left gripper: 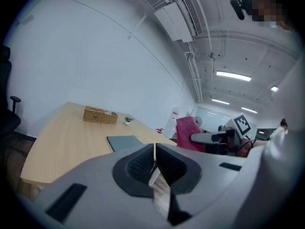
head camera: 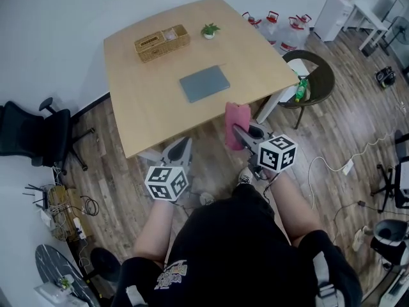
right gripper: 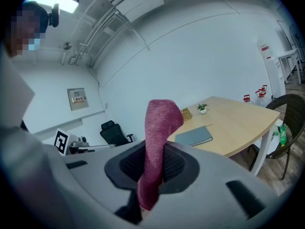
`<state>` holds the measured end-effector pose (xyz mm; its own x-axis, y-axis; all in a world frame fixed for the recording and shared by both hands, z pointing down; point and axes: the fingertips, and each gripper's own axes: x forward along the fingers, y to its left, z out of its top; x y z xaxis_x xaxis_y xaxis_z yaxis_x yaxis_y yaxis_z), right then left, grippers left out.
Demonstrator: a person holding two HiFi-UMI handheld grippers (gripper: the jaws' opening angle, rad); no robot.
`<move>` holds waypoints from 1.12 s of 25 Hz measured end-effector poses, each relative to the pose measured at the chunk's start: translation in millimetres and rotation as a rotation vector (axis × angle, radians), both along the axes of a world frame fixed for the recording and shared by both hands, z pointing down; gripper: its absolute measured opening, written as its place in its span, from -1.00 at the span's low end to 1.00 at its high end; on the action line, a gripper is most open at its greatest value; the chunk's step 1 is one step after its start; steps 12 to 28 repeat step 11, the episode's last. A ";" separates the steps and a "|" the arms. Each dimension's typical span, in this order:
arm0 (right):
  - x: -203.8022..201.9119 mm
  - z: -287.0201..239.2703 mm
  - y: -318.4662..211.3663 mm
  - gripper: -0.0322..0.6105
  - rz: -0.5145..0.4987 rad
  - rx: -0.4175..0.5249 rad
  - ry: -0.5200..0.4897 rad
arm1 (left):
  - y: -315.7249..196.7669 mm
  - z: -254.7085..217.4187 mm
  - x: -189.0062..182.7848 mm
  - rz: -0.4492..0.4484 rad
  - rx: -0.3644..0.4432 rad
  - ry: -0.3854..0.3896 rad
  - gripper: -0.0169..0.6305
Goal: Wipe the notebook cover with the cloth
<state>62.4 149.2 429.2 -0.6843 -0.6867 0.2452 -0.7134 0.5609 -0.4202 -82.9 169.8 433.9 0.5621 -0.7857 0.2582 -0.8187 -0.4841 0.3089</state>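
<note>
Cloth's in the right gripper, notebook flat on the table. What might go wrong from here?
1. The notebook lies loose on the table and the left gripper is shut, off the table: a wipe may just slide it.
2. The right gripper pinches the cloth as a narrow bunch, so its jaws may scrape the cover or the cloth may pull out.

Wood-plank floor (head camera: 348,123), white wall (head camera: 51,31), pale wooden table (head camera: 147,104), black office chair (head camera: 32,136), ceiling lights (left gripper: 233,75)

Left gripper (head camera: 182,147) held low, fingers pressed together, empty. Right gripper (head camera: 241,135) alongside, fingers clamped on a pink cloth (head camera: 236,121) that stands up between them. Both forearms reach forward.
</note>
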 end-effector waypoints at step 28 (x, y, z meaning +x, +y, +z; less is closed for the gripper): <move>-10.2 -2.9 -3.0 -0.70 -0.013 0.009 -0.010 | -1.7 -6.3 -8.6 -0.006 0.013 -0.009 -0.90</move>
